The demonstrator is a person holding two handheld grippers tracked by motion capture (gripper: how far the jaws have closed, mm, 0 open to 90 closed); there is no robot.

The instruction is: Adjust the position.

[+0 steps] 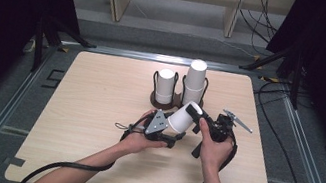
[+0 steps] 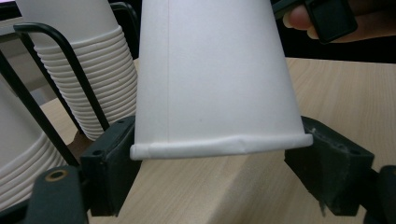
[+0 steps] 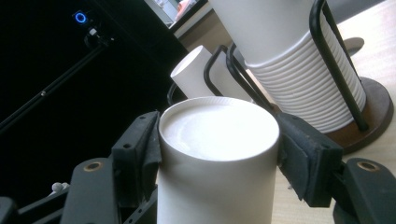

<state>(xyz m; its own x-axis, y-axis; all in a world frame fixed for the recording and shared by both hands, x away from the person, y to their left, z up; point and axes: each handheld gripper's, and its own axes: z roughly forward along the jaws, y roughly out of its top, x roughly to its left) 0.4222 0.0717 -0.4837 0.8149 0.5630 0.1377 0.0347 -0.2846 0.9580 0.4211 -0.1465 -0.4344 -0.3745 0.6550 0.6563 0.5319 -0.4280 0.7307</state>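
High view: the paper cup (image 1: 182, 117) is hanging over the worktop (image 1: 99, 95), near the cup rack (image 1: 175, 101).
Left gripper view: the left gripper (image 2: 219, 163) is clamping its rim; squeeze gently.
Right gripper view: the right gripper (image 3: 219, 144) is clamping its base.

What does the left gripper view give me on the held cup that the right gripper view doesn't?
Left gripper view: the cup's rolled rim sits between the left gripper's pads, dented near the middle; the left pad touches it, and contact at the right pad is unclear. A fingertip shows top right.

Right gripper view: the cup's closed bottom, clamped between the right gripper's pads.

Both: the same white cup, the stacked cups in the black wire holder, and the wooden table.
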